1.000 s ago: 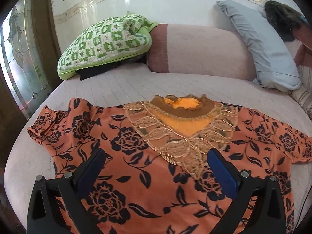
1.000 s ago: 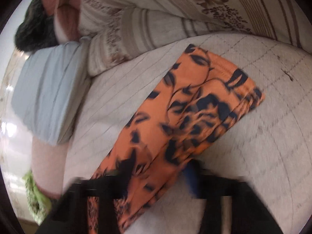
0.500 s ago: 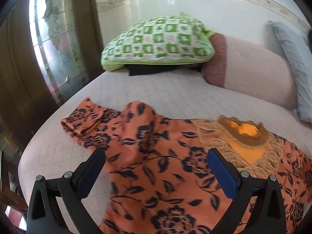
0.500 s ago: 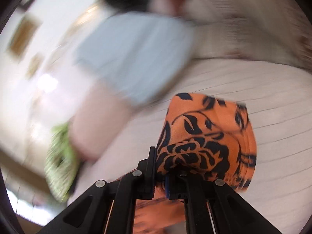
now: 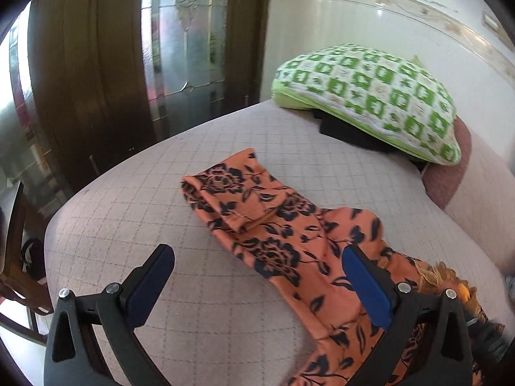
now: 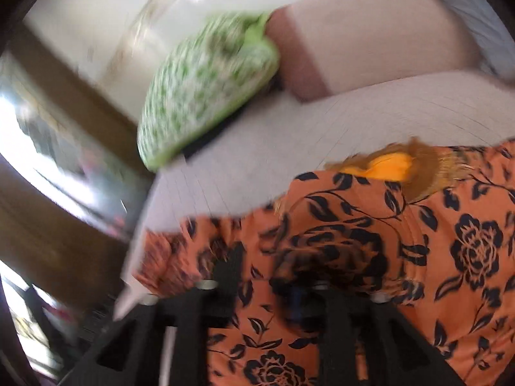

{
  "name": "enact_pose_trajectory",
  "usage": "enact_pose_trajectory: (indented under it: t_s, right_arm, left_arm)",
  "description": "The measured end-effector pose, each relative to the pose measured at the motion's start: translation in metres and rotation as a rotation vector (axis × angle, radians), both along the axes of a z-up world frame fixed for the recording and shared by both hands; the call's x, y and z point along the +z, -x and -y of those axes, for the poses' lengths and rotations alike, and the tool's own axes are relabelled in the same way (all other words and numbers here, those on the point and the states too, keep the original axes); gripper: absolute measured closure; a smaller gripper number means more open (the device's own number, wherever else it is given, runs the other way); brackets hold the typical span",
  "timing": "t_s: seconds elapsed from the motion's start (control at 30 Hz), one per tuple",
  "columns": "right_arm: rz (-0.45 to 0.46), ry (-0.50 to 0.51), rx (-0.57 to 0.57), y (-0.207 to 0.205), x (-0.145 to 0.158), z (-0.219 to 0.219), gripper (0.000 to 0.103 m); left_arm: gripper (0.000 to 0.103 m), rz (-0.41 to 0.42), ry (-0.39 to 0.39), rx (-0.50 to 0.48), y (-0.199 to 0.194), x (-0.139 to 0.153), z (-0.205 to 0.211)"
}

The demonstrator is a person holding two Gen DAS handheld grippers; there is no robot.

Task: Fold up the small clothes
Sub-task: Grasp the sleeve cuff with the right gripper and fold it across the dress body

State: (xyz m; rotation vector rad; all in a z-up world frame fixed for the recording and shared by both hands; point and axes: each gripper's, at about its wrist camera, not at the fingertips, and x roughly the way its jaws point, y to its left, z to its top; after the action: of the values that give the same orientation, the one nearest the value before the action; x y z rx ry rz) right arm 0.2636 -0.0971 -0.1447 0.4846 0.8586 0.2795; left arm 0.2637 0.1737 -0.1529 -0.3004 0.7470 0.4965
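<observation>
Blouse [image 5: 273,222], orange with black flowers, lay spread on the bed [image 5: 154,199], one sleeve reaching toward the door [image 5: 80,64]. Left gripper [image 5: 257,273] hung wide apart above that sleeve, holding nothing. Right gripper [image 6: 273,276] appeared blurred over the blouse [image 6: 418,257], seemingly bunching a fold of cloth, though its grip could not be told. Green pillow [image 5: 370,99] sat at the bed's head.
</observation>
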Motion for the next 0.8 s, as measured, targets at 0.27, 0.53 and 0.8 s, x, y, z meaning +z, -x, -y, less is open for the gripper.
enact_pose_trajectory:
  t_s: [0.27, 0.53, 0.8]
  right_arm:
    - [0.152, 0.583, 0.301, 0.042, -0.017, -0.099, 0.033]
    - [0.246, 1.033, 0.406, 0.050, -0.034, -0.103, 0.032]
    - [0.471, 1.516, 0.569, 0.074, -0.066, -0.134, 0.032]
  left_arm:
    - [0.000, -0.024, 0.058, 0.081, 0.001, -0.006, -0.035]
    - [0.000, -0.054, 0.036, 0.024, -0.008, -0.009, -0.012]
    - [0.000, -0.069, 0.059, 0.047, -0.012, -0.009, -0.019]
